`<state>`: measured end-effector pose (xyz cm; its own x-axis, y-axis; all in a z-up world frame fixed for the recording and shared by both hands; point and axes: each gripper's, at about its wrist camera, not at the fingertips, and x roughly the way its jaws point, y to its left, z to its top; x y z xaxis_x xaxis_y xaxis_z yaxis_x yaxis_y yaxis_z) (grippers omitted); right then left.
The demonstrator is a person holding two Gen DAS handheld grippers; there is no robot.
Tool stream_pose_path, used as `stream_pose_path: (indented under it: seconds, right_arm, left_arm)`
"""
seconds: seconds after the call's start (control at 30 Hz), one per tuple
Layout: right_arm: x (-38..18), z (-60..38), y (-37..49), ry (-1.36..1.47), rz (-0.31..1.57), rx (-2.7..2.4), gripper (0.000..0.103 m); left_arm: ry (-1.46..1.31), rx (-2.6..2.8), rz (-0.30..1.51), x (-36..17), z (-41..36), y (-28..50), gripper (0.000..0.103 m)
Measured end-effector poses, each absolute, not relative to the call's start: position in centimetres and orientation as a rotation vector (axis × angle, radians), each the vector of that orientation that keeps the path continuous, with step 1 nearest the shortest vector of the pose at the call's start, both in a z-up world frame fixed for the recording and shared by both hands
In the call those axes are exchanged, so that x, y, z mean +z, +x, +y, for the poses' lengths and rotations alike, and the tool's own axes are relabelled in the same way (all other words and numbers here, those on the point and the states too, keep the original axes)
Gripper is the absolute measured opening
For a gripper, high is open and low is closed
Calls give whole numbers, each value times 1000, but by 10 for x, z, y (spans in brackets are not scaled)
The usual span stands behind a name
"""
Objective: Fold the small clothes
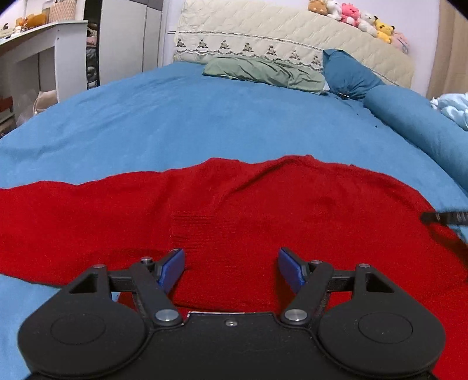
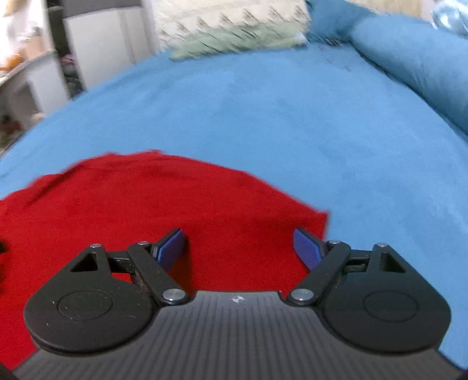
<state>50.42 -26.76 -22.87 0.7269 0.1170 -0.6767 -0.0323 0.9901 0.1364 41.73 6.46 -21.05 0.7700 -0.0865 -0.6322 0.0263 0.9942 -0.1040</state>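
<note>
A red knit garment (image 1: 234, 210) lies spread flat on the blue bed cover (image 1: 204, 117). My left gripper (image 1: 231, 257) is open and empty, hovering over the garment's near middle. My right gripper (image 2: 239, 236) is open and empty over the garment's right end (image 2: 175, 204), near its right corner (image 2: 320, 217). The tip of the right gripper shows at the right edge of the left wrist view (image 1: 444, 217). The right wrist view is blurred by motion.
At the head of the bed lie a green pillow (image 1: 263, 71), a dark blue pillow (image 1: 348, 73) and a blue bolster (image 1: 415, 122). Plush toys (image 1: 356, 17) sit on the quilted headboard. A white desk (image 1: 35, 49) stands at the left.
</note>
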Motion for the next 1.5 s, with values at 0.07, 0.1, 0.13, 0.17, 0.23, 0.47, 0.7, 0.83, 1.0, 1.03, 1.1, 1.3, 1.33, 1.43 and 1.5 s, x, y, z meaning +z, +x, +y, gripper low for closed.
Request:
stream_pose_path:
  seconds: [0.07, 0.1, 0.13, 0.17, 0.23, 0.47, 0.7, 0.83, 1.0, 1.03, 1.1, 1.3, 1.33, 1.43, 1.5]
  right_arm:
    - [-226, -285, 518, 201, 756, 97, 97]
    - [-223, -290, 521, 223, 756, 94, 97]
    - [-218, -293, 522, 237, 758, 87, 96]
    - [-211, -295, 517, 251, 748, 80, 96]
    - [-197, -297, 495, 263, 692, 109, 97]
    - [-209, -270, 407, 186, 733, 210, 97]
    - [-226, -267, 399, 120, 743, 97, 99]
    - [-213, -277, 387, 230, 678, 102, 97]
    - [-155, -257, 365, 128, 608, 97, 100]
    - [-145, -253, 362, 131, 612, 107, 101]
    - [-129, -244, 360, 126, 642, 123, 103]
    - [-97, -203, 345, 77, 672, 202, 103]
    - [-94, -197, 344, 75, 671, 219, 103]
    - [-93, -180, 345, 72, 671, 257, 103]
    - [-98, -169, 351, 66, 683, 270, 103]
  left_arm:
    - [-60, -58, 689, -211, 60, 417, 75]
    - [-50, -54, 690, -212, 59, 416, 75]
    - [-45, -51, 691, -212, 58, 416, 75]
    - [-50, -48, 691, -211, 58, 416, 75]
    - [-76, -53, 685, -207, 58, 413, 75]
    - [-61, -61, 698, -208, 53, 403, 75]
    - [-29, -57, 698, -215, 49, 402, 75]
    - [-71, -59, 686, -201, 52, 394, 75]
    - [-100, -21, 622, -157, 64, 367, 75]
    - [-121, -14, 613, -147, 71, 361, 79]
    - [-166, 8, 599, -132, 86, 351, 95]
    - [-214, 143, 547, -94, 154, 332, 102]
    - [-225, 175, 545, -93, 168, 332, 102]
    - [-267, 291, 553, -102, 218, 330, 102]
    - [-276, 366, 552, -115, 249, 329, 101]
